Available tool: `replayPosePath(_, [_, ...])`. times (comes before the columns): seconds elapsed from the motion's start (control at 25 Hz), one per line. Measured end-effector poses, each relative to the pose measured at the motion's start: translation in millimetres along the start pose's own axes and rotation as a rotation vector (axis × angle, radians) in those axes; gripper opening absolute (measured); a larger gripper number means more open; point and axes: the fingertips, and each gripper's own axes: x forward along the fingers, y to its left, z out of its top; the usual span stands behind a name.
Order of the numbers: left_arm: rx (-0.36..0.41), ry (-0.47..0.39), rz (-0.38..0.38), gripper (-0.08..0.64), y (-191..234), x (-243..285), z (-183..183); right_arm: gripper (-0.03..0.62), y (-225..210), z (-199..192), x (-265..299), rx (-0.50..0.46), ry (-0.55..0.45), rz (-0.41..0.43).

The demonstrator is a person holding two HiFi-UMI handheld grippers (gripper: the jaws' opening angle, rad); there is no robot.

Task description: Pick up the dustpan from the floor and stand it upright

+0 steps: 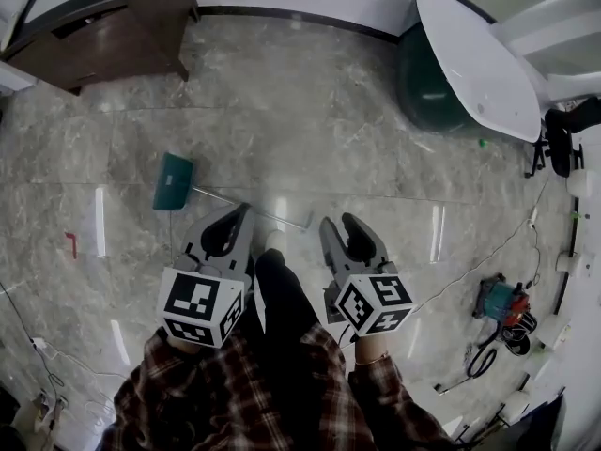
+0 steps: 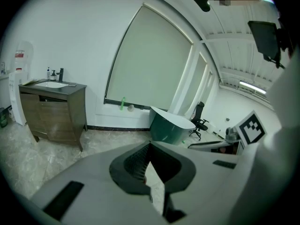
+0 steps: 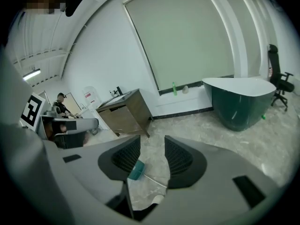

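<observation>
Dustpan (image 1: 174,181) lies flat on the marble floor (image 1: 310,111). The teal pan is ahead and left of your left fingertips. Its thin metal handle (image 1: 272,212) runs back past those tips and ends between the two grippers, near your shoe (image 1: 274,242). Nothing has hold of it.

Right gripper (image 1: 342,225): fingers spread apart, empty. Its own view frames pan and handle in the gap, so you look lined up on the handle, and I'd read this as the picking side.

Left gripper (image 1: 237,214): fingertips pressed together, nothing between them. Probably spare for now, maybe to steady the pan once it's tipped up.

Room: open floor ahead of both sets of fingers, out to the wall. Vanity cabinet (image 1: 113,17) is well beyond-left of the left fingers. Bathtub (image 1: 470,54) is well beyond-right of the right fingers. Neither should crowd the lift. Watch the cable (image 1: 470,272) on the floor right of the right fingers, and your own leg (image 1: 282,294) between the grippers. The handle is long, so swing the pan end away from the leg.
</observation>
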Motion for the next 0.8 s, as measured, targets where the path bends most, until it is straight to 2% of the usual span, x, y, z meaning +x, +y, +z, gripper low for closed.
replayPosePath(0.12, [0.005,0.020,-0.011,0.000,10.9,12.6,-15.6,0.150,-15.5,-24.5,18.5,0.019,0.042,-0.038])
replayPosePath(0.4, [-0.049,0.060,-0.037,0.000,31.3,60.0,-62.8,0.150,-56.5,-77.4,50.4,0.059,0.110,-0.117])
replayPosePath(0.56, [-0.036,0.113,-0.052,0.000,41.5,91.2,-106.1,0.150,-81.4,-114.5,66.0,0.111,0.127,-0.147])
replayPosePath(0.8, [-0.027,0.169,-0.059,0.000,56.3,144.7,-186.9,0.150,-133.8,-202.3,107.3,0.191,0.175,-0.193])
